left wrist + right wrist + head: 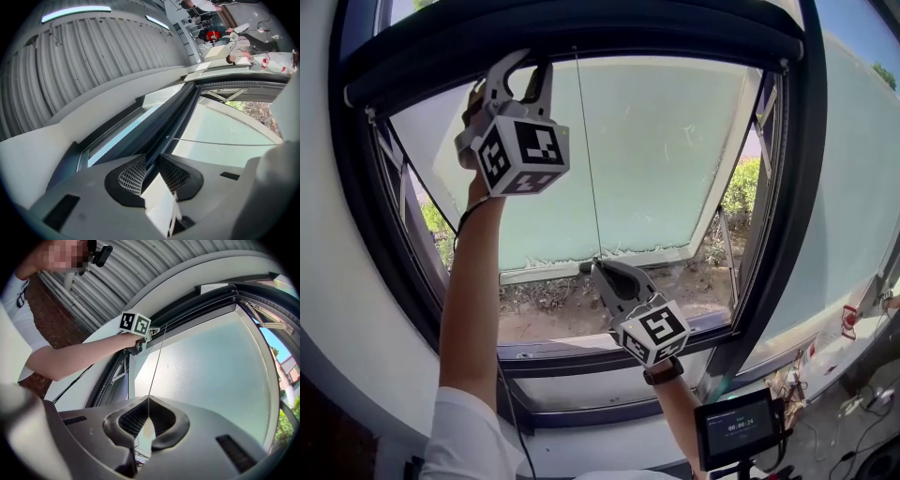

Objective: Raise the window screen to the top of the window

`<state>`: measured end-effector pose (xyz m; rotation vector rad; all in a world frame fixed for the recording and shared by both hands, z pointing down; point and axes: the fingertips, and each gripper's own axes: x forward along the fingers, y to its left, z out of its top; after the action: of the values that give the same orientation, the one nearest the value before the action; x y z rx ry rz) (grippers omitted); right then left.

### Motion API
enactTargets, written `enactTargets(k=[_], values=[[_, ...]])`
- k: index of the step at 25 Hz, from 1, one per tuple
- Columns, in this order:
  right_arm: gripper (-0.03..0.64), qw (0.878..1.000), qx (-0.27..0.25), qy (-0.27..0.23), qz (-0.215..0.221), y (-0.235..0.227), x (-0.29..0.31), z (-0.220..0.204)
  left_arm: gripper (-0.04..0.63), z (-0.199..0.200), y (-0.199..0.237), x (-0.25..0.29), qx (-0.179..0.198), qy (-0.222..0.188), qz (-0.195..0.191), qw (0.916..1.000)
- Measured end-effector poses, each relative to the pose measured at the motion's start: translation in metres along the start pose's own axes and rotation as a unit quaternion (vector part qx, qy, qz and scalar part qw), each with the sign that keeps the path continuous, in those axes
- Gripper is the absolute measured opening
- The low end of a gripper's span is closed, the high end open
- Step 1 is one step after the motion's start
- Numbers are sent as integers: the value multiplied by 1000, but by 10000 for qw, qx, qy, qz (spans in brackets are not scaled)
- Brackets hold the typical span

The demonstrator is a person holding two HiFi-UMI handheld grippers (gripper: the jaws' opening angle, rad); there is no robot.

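- Looking along the left gripper (525, 71), up at the frame's (794, 234) top left, I see its jaws clamped on the screen's bar (609, 42) — the dark bar runs straight in between the pads.
- The bar lies along the frame's top edge, from one side to the other.
- A thin cord (587, 159) hangs from the bar near the frame's middle.
- The right gripper (597, 269) sits low in the frame's opening, above the bottom rail. Its jaws are closed together on the cord — the line enters right at the tips.
- Behind the cord, inside the frame, the frosted pane (656, 159) is swung outward at its bottom edge.
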<state>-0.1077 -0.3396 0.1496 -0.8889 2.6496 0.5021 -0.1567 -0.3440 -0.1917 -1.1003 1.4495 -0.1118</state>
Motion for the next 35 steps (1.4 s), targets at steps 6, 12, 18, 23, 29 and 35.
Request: enactTargets(k=[6,12,18,23,29,35], values=[[2,9989,-164,-282,-335,3,-17,9,86,-11,-8,-29,-1055,-105,-42,9944],[2,9919,-36,-996,-782,-11,-50,35,86,-16,-47,-98,-2353,-347,-348,9707],[2,9805,223,-1660,-1032,-2,-88,58,86,-35,-94,-189,-3715,-133,-509,9269],[2,9808,429,-1376,-1315,12,-105,28,85,-84,-170,-276,-4372,922,-958,8895],[2,9772,1041,-178,-1840,43,-127,-74,5,-118,-257,-384,-4844,2106,-1947,8265],[2,9639,1183,1259,-2028,87,-148,-167,2,-133,-308,-468,-5347,2882,-2167,7642]])
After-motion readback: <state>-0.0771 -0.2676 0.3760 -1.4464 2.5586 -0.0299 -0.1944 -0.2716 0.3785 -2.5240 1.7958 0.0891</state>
